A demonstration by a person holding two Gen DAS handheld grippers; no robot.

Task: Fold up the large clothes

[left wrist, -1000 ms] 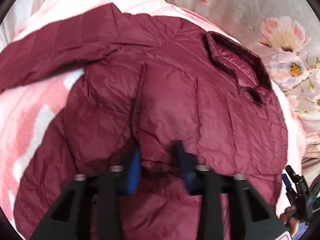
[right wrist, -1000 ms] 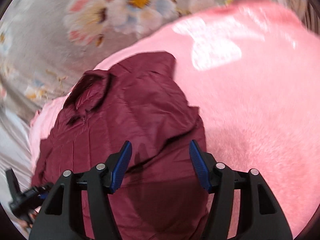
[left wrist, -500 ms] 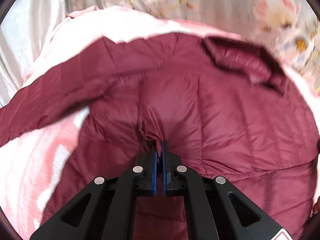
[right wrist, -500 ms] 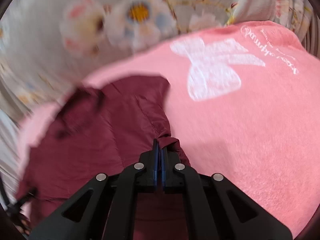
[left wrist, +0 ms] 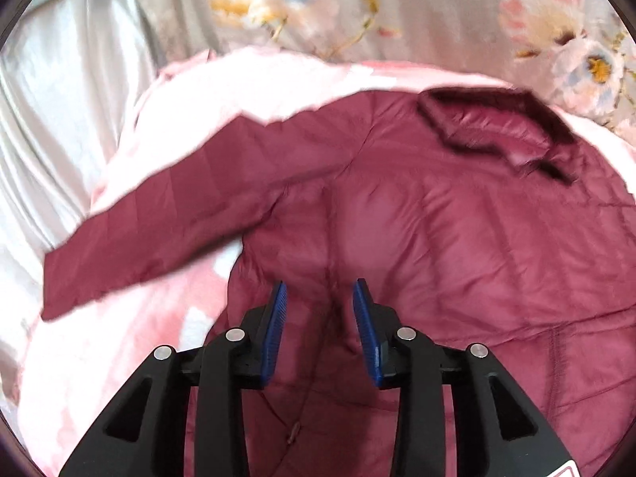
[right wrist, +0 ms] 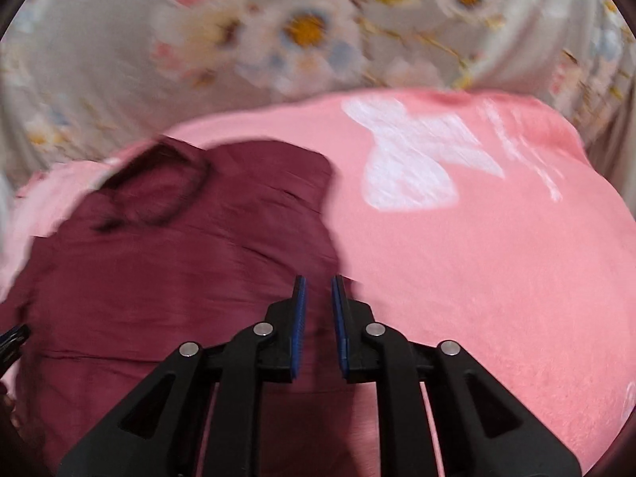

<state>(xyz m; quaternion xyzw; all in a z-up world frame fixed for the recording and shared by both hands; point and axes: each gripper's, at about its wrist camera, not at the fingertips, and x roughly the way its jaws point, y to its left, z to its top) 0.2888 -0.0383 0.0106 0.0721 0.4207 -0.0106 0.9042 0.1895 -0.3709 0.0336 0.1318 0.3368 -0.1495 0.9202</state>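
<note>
A maroon quilted jacket [left wrist: 457,238] lies flat on a pink blanket [left wrist: 131,334], collar [left wrist: 497,135] at the far right. One sleeve [left wrist: 167,226] stretches out to the left. My left gripper [left wrist: 318,298] is open and empty above the jacket's front seam. In the right wrist view the jacket [right wrist: 167,270] fills the left half, its right edge folded in. My right gripper [right wrist: 317,290] is open by a narrow gap and holds nothing, above the jacket's right edge.
The pink blanket [right wrist: 497,270] with a white bow print spreads to the right. Grey floral bedding [right wrist: 278,31] lies behind it, and pale sheet folds [left wrist: 59,127] lie at the far left. The left gripper's tip shows at the right wrist view's left edge [right wrist: 12,342].
Both grippers were shut on jacket fabric half a second ago; both have opened and let go. Both have drawn back from the jacket.
</note>
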